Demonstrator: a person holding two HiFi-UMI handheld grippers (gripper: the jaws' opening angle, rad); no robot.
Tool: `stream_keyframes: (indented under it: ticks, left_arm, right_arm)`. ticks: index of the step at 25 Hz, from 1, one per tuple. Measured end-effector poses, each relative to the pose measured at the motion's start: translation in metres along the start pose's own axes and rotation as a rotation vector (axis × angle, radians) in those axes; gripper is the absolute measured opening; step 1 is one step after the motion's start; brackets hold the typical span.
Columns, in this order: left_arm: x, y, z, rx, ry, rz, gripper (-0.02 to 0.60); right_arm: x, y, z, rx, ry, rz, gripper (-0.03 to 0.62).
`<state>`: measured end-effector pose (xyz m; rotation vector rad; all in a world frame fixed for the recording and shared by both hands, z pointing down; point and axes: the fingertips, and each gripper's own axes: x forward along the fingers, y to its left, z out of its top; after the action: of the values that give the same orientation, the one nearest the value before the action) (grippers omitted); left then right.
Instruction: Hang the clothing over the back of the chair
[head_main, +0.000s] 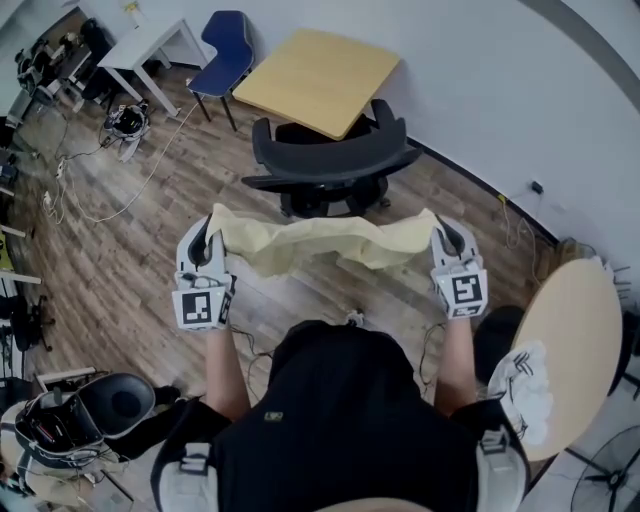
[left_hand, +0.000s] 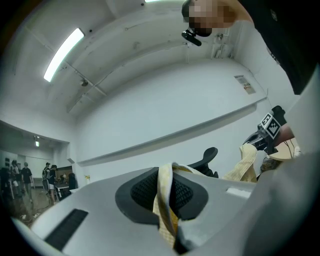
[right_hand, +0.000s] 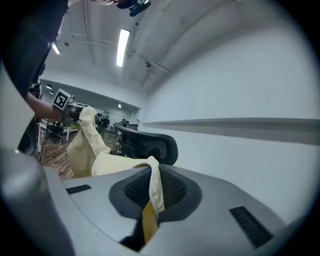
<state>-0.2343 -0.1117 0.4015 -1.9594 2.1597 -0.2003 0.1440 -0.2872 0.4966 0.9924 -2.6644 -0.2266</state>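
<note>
Pinching yellow clothing (head_main: 320, 246): both hand-held grippers (head_main: 211, 238) (head_main: 438, 235)

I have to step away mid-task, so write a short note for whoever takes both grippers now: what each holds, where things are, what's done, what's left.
Left gripper: shut on one end of the pale yellow garment.
Right gripper: shut on the other end.
The garment sags between them in the air, on the person's side of the black office chair.
Done: garment lifted and spread.
Left: carry it forward, drape it over that chair's back, let go.
</note>
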Motion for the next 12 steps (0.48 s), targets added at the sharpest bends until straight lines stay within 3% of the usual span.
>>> stream_keyframes:
  ticks: [12]
  left_arm:
    - [0.003, 0.005, 0.035, 0.104, -0.038, 0.046, 0.003]
  right_arm:
    - [0.025, -0.032, 0.051, -0.056, -0.133, 0.007, 0.0]
